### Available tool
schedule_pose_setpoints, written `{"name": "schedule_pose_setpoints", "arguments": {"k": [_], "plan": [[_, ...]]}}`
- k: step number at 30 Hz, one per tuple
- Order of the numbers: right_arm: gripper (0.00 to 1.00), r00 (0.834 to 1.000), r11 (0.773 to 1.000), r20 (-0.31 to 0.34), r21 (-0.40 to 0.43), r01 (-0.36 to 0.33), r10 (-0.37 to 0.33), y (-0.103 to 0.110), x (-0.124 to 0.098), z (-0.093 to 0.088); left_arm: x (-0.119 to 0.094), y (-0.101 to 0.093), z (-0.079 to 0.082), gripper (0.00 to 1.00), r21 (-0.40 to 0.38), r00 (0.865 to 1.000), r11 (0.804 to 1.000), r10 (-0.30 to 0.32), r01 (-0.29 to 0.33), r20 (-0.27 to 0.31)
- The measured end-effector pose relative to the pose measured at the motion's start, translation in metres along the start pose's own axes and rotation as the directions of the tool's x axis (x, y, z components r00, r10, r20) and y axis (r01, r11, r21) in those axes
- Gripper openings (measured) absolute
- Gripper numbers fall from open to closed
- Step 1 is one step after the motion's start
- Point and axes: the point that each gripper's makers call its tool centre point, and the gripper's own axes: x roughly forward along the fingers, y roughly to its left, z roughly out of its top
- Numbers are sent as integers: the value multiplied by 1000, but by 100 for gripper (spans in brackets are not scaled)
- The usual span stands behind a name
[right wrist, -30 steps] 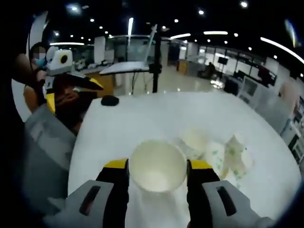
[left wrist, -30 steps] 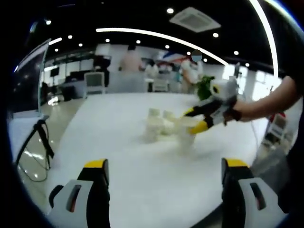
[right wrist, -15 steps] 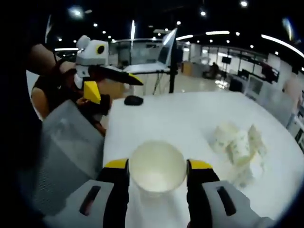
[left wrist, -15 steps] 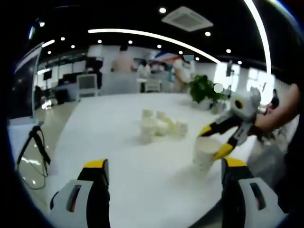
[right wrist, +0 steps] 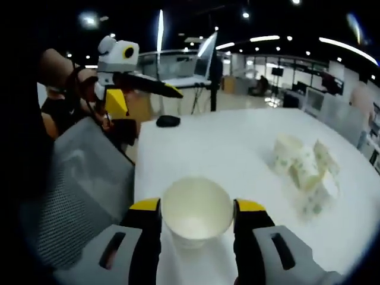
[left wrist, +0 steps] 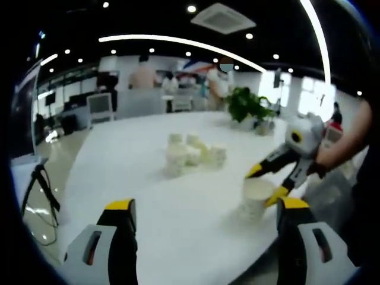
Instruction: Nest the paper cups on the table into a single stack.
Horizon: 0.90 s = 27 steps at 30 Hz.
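Large open-plan office or demo hall. Dark ceiling with round spot lamps, long light strips and ceiling air-conditioner unit. Big white table in front; desks, monitors and white chair behind. Glass partitions and further work areas far back. Several people standing in background. Potted green plant near bright windows

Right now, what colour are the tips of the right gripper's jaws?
Yellow, on the right gripper; clearest in the right gripper view, either side of the paper cup.
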Motion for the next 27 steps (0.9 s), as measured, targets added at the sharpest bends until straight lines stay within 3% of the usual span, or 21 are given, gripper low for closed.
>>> {"name": "schedule_pose_setpoints", "arguments": {"k": [5,17,22,27], "plan": [[46,999,999,-27,-41,-19,18,10,-2,-9,-1,-1,-2,97,-1,1000,1000,-3,3,-7],[55,998,999,-56,-40,-15,12,13,-4,-15,-2,-7,0,97,13,1000,1000,-19,20,-16],[60,996,999,-89,-36,-13,9,16,-9,-19,-5,-8,7,99,21,1000,1000,-16,16,8],[66,990,999,-142,-52,-3,-5,20,-21,-23,-5,-11,10,99,44,999,998,-51,51,8]]}}
